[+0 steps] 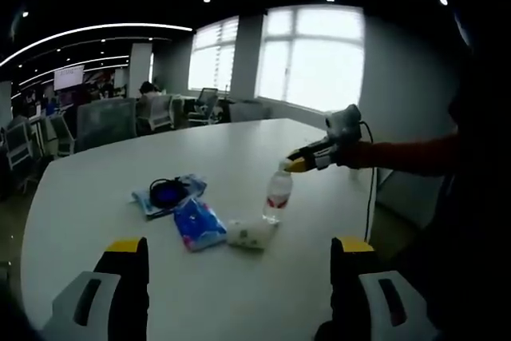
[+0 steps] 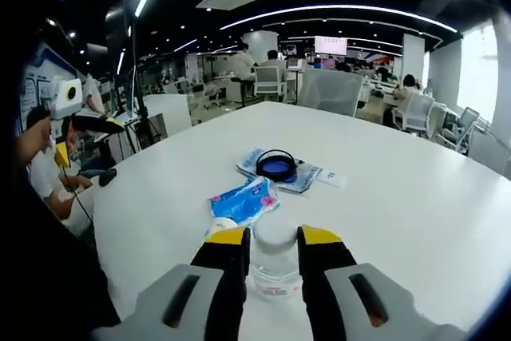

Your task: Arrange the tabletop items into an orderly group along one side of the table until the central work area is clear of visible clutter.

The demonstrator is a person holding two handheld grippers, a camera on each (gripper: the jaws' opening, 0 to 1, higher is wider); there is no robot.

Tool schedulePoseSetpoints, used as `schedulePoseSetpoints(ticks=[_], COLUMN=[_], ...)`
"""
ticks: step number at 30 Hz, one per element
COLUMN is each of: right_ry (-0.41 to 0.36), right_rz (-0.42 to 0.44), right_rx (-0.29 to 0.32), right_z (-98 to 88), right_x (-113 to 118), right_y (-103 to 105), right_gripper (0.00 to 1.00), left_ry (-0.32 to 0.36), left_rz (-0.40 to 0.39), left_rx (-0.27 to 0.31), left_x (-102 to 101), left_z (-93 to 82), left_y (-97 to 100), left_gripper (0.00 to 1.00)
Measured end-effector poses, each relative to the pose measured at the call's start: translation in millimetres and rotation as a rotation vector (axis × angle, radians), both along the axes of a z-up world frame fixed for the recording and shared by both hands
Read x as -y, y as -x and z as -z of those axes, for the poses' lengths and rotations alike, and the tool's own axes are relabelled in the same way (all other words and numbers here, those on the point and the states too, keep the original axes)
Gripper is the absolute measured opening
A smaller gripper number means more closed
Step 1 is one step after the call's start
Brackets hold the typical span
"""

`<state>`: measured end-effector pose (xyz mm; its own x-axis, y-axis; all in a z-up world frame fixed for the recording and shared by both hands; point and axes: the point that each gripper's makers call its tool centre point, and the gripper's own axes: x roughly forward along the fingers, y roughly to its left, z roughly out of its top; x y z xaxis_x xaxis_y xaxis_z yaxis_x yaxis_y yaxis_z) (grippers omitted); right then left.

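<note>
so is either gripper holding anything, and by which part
The right gripper grips the water bottle by its capped top. The left gripper is open, holding nothing.

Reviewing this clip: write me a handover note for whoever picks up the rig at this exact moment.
Right claw: jaws around the neck of the upright bottle, apparently shut on it.
Left claw: open, empty, held back over the table's near edge.
Things: all clustered mid-table. Blue packet and white packet lie beside the bottle; the dark blue ring sits on a flat pouch behind them. A small white card lies past the pouch.
Done: nothing grouped along an edge yet.
Left: move everything to one side.
</note>
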<state>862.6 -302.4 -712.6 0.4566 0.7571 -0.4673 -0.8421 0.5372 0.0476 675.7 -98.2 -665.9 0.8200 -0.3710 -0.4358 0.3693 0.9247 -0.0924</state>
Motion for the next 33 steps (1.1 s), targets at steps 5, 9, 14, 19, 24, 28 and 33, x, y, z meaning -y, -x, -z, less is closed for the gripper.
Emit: schedulePoseSetpoints(ticks=[5,9,14,19,24,28,33], right_ry=[-0.031,-0.059,-0.078,-0.092,-0.094,-0.069,-0.060], right_rz=[0.010,0.046,0.067,0.097,0.111,0.111,0.116], right_rx=[0.020,0.016,0.004,-0.003,-0.009,-0.016,-0.026], right_z=[-10.6,-17.1,-20.1,-22.3,-22.1,-16.4,-12.5], right_x=[4,16,23,29,35,38,39], right_y=[9,17,31,49,64,78,86], right_gripper=[0.28,0.35,0.44,0.55,0.64,0.74,0.81], left_ry=[-0.003,0.004,0.000,0.009,0.035,0.035,0.077], left_rz=[0.026,0.073,0.122,0.217,0.309,0.421,0.488], left_rx=[0.014,0.028,0.038,0.070,0.096,0.118,0.161], left_x=[7,21,33,60,80,98,113], left_z=[-4.6,-7.8,-10.0,-18.1,-20.9,-19.3,-26.6], left_y=[-8.9,-20.7,-32.5,-54.1,-72.7,-89.9,-111.2], left_gripper=[0.92,0.92,0.91,0.90,0.89,0.86,0.80])
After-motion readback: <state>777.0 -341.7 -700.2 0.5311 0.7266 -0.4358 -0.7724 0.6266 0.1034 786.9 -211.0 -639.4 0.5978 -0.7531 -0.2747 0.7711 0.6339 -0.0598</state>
